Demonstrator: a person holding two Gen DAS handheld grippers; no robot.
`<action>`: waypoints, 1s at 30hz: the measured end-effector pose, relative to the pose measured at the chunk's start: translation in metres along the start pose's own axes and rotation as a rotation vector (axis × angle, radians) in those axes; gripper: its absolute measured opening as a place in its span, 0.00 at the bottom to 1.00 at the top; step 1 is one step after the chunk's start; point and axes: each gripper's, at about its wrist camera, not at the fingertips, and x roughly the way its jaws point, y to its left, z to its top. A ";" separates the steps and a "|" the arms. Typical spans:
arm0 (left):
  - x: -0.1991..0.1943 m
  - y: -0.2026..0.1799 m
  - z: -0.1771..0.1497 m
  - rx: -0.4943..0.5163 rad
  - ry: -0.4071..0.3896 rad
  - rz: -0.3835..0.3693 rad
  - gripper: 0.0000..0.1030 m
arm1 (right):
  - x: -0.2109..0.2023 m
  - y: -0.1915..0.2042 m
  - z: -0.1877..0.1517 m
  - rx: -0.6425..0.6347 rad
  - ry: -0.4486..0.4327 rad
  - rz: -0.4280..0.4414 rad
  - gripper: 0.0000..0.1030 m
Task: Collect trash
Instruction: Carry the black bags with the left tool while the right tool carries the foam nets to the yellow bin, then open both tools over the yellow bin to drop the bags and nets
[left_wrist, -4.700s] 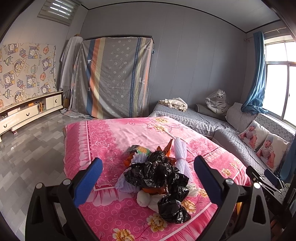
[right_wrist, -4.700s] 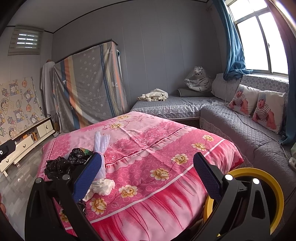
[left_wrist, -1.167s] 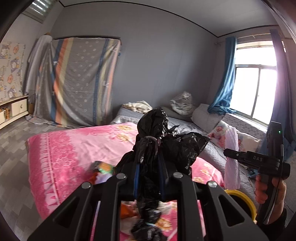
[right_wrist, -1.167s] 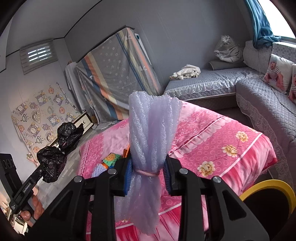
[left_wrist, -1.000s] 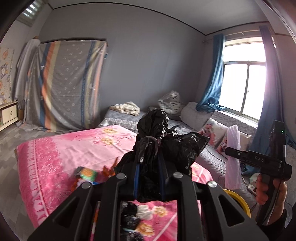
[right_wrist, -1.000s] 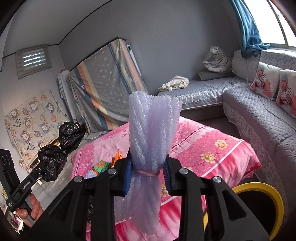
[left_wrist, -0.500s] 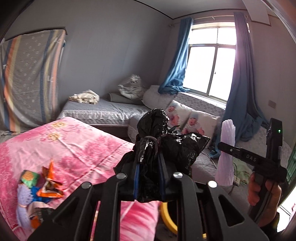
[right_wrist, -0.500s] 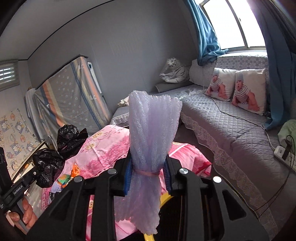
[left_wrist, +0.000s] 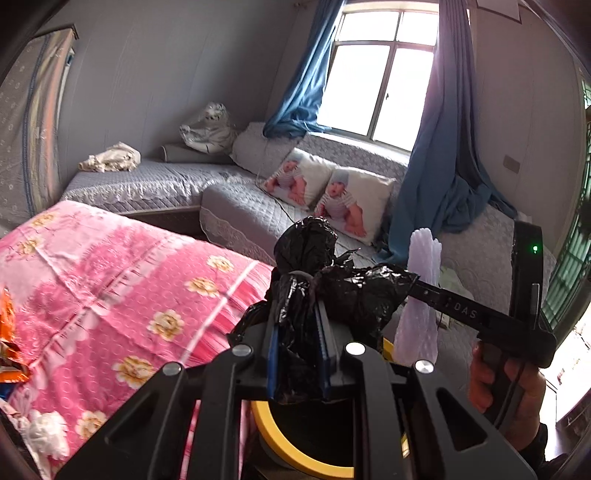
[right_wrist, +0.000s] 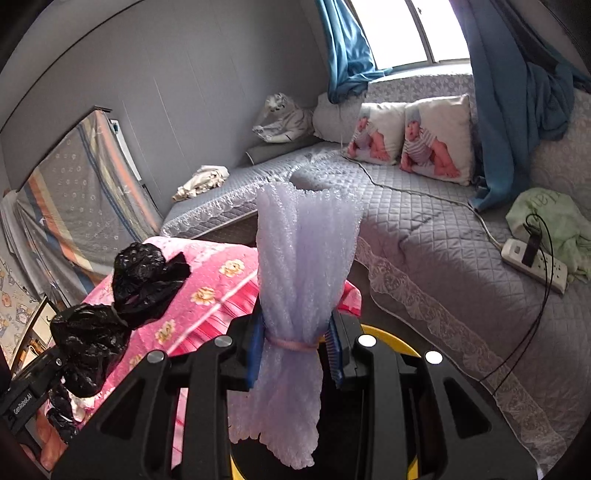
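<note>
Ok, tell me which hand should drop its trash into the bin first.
Right, probably. Its gripper holds the foam directly above the bin; the left gripper with its bag looks nearer the rim.

Both wrist views look forward and downward along their fingers. They share the pink bed (left_wrist: 110, 280) (right_wrist: 207, 288), grey sofa (left_wrist: 240, 210) (right_wrist: 424, 240) and yellow-rimmed bin (left_wrist: 295, 454) (right_wrist: 391, 339), close below.
</note>
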 end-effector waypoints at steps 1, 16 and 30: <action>0.007 -0.001 -0.003 -0.001 0.016 -0.006 0.15 | 0.002 0.000 -0.003 0.003 0.006 -0.010 0.27; 0.068 -0.012 -0.042 0.005 0.193 -0.046 0.16 | 0.037 -0.036 -0.043 0.084 0.127 -0.078 0.27; 0.066 0.003 -0.043 -0.051 0.186 -0.019 0.51 | 0.030 -0.056 -0.042 0.167 0.108 -0.144 0.48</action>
